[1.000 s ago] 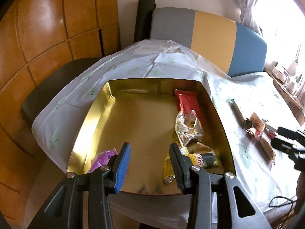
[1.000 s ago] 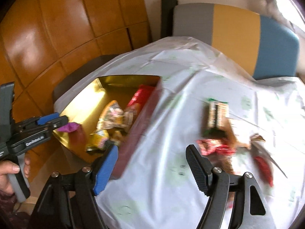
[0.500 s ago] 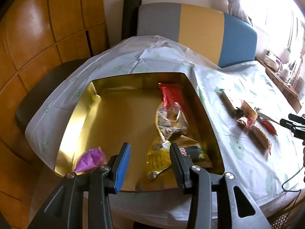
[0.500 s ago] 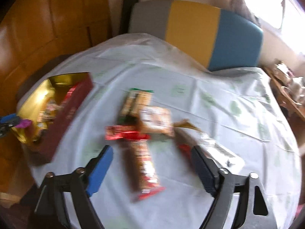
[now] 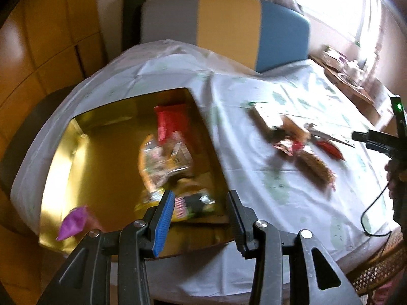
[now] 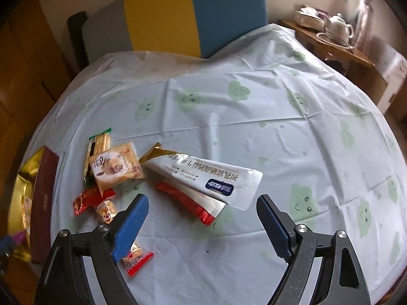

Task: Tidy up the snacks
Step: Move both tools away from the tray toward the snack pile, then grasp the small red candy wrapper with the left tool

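Pale tablecloth (image 6: pixel 254 106) with green cloud faces covers a dining table where snack sorting looks partly done. Several packets, a red one (image 5: pixel 171 124) among them, lie in the gold tin (image 5: pixel 61 157); about seven, including a long white sachet (image 6: pixel 203 175), wait on the cloth. Left gripper (image 5: pixel 201 218) and right gripper (image 6: pixel 203 221) hover, fingers spread, empty.

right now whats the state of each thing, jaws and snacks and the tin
left gripper: jaws open, empty, over the tin's near edge
right gripper: jaws open wide, empty, above the loose snacks
gold tin: lidless, several snacks inside
purple packet: in the tin's near left corner
white sachet: sealed, flat on the tablecloth, overlapping the red sachet
cracker packet: sealed, atop other packets
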`<state>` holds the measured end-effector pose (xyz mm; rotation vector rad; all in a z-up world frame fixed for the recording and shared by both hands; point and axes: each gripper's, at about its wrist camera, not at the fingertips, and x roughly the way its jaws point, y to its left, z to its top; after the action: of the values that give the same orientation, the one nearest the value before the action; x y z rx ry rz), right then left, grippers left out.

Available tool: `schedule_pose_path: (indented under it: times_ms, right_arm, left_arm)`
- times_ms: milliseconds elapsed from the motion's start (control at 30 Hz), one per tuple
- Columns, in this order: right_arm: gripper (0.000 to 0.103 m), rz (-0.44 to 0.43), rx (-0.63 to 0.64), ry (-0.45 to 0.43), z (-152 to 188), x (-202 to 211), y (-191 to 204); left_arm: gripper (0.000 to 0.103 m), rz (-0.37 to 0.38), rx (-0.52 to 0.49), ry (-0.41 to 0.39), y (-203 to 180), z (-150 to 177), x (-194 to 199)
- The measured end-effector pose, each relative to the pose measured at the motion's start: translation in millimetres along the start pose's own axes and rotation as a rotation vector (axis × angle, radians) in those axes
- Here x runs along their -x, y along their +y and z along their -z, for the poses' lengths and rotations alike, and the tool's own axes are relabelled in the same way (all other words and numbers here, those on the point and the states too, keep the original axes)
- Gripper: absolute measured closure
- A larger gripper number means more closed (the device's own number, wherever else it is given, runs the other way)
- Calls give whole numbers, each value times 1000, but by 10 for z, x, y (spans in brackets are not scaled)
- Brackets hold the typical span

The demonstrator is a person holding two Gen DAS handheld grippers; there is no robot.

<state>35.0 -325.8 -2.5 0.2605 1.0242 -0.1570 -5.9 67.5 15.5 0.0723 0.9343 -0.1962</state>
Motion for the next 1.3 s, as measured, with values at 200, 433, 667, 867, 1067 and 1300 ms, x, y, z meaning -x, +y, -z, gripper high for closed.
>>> schedule_pose_path:
  times_ms: [200,433,667,867,1067,1300]
  right_arm:
    - [14,-12,20,-15,10,11,68]
    - [12,-32,15,-35,-12,78,78]
    - [11,-55,19,-47,-21,126,101]
    - [11,-78,22,-47,-40,141,123]
    - [10,-94,29,-47,-42,157,157]
    - [10,-75,14,-77,-68,192,112]
  left_arm:
    - [60,74,-115,4,-419,-219,-72]
    - [61,171,-236,52,-833,-514,-408]
    - [62,212,-314,142,-1202,-742,-947]
    - [62,239,-372,208,-1382,-828,-1312]
    - [67,232,-425,244,-1580,-833,-1588]
    - [81,231,-327,216,-1432,-734,-1541]
